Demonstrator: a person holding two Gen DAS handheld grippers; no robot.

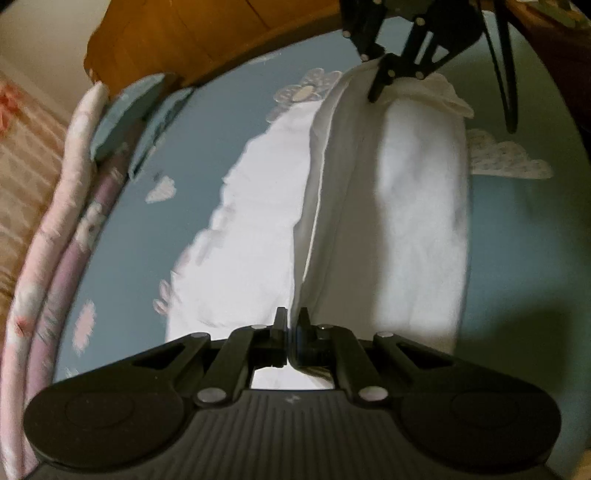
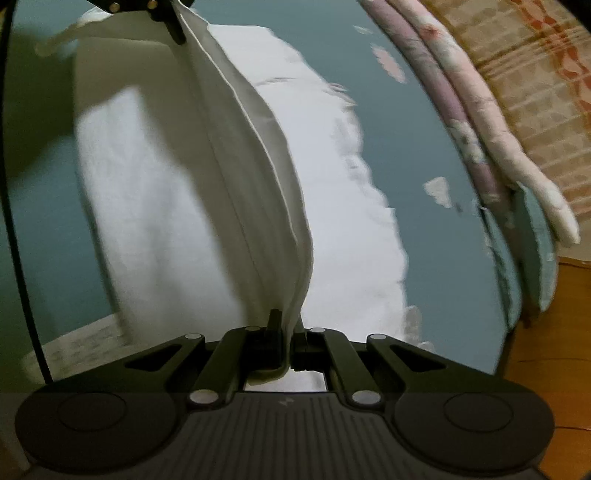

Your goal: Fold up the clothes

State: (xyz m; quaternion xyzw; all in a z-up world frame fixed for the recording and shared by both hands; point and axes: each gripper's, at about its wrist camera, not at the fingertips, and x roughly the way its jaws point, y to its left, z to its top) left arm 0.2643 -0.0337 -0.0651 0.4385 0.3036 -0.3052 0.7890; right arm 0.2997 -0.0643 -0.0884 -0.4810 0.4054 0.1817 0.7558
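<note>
A white garment (image 1: 406, 184) lies on a blue bedsheet (image 1: 221, 129) printed with flowers and clouds. One long edge of it is raised into a taut ridge between my two grippers. My left gripper (image 1: 291, 321) is shut on the near end of that ridge. My right gripper (image 1: 380, 74) pinches the far end at the top of the left wrist view. In the right wrist view the white garment (image 2: 240, 166) rises from my right gripper (image 2: 286, 325), which is shut on the cloth, up to the left gripper (image 2: 175, 31) at the top edge.
A rolled pink and lilac quilt (image 1: 74, 184) (image 2: 498, 129) runs along the bed's edge. Wooden furniture (image 1: 184, 37) stands beyond the bed, and wood (image 2: 554, 332) also shows at lower right. A black cable (image 1: 506, 74) hangs by the right gripper. Bare bedsheet (image 2: 424, 147) flanks the garment.
</note>
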